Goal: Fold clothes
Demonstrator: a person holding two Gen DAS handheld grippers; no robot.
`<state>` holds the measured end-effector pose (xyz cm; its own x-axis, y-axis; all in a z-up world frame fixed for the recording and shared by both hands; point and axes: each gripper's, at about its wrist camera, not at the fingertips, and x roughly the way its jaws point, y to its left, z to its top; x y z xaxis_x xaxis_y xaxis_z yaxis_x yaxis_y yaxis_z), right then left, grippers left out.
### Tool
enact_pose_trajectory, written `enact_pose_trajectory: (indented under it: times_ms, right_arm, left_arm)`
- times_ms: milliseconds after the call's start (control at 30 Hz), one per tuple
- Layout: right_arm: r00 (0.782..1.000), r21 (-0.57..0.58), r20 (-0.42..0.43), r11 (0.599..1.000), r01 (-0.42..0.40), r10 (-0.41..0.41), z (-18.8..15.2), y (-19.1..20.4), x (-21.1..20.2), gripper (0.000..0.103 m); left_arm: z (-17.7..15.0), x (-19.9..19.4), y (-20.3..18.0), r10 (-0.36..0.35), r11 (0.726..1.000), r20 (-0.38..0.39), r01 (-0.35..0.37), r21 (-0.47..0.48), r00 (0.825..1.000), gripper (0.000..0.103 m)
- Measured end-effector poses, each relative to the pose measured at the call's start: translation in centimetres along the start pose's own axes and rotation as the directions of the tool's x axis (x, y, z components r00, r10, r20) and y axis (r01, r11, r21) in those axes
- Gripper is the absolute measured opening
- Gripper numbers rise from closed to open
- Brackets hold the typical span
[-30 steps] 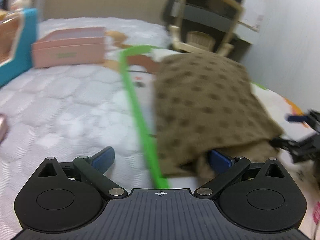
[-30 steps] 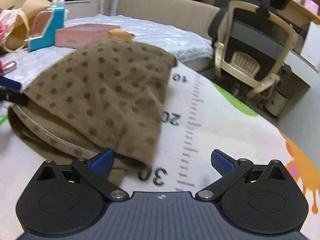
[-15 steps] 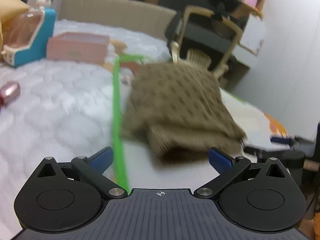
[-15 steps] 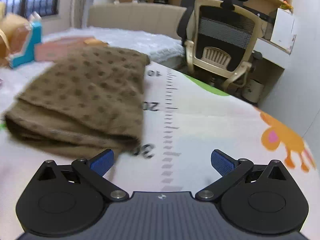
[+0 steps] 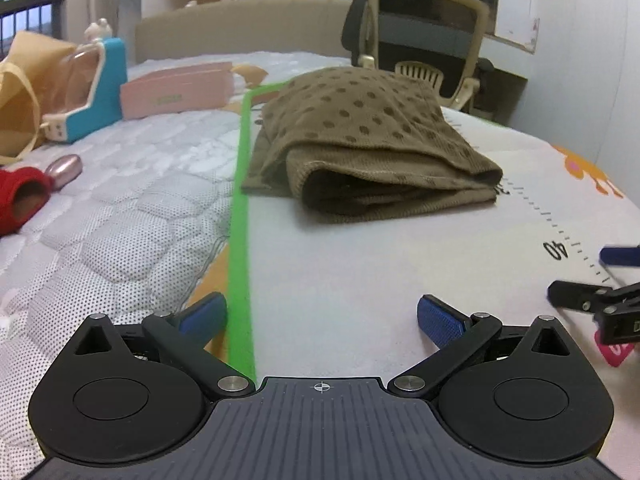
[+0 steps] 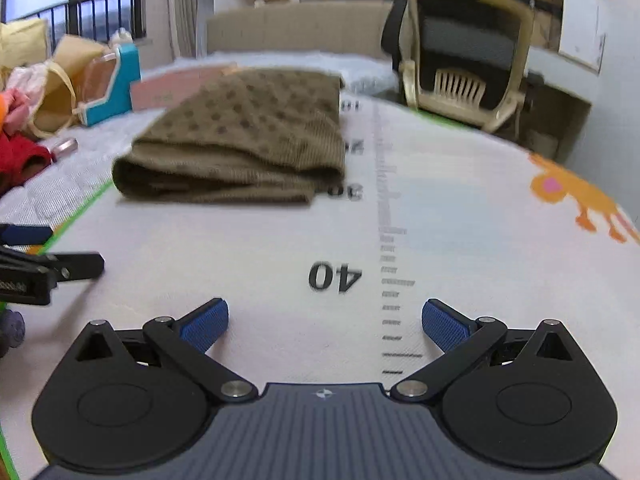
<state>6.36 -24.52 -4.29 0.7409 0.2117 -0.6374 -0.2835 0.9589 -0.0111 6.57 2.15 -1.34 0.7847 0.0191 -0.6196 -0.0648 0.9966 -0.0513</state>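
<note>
Claws (image 5: 320, 316) (image 6: 325, 320) agape (garment (image 5: 372, 140) folded)

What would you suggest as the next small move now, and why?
Probably keep both grippers clear and leave the garment alone: the brown dotted garment lies folded on the play mat, and the left gripper and right gripper are open, empty, apart from it.

I see a white quilted mattress (image 5: 120, 216) carrying a pale printed mat with green border (image 5: 360, 272). Folded brown polka-dot garment (image 5: 360, 148) lies on the mat. Pink flat box (image 5: 176, 94), blue-and-white case (image 5: 92, 88), red cloth (image 5: 20, 196) rest on quilt.
</note>
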Motion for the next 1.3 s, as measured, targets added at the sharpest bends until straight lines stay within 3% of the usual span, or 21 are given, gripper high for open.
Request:
enact_pose_trajectory:
  times_ms: [1300]
  right_arm:
    - [1.000, 0.023, 0.009, 1.000, -0.019, 0.019, -0.28, -0.40, 0.03, 0.103]
  left_arm:
    - [-0.13, -0.01, -0.25, 0.006, 1.000, 0.004, -0.006, 0.004, 1.000, 0.103]
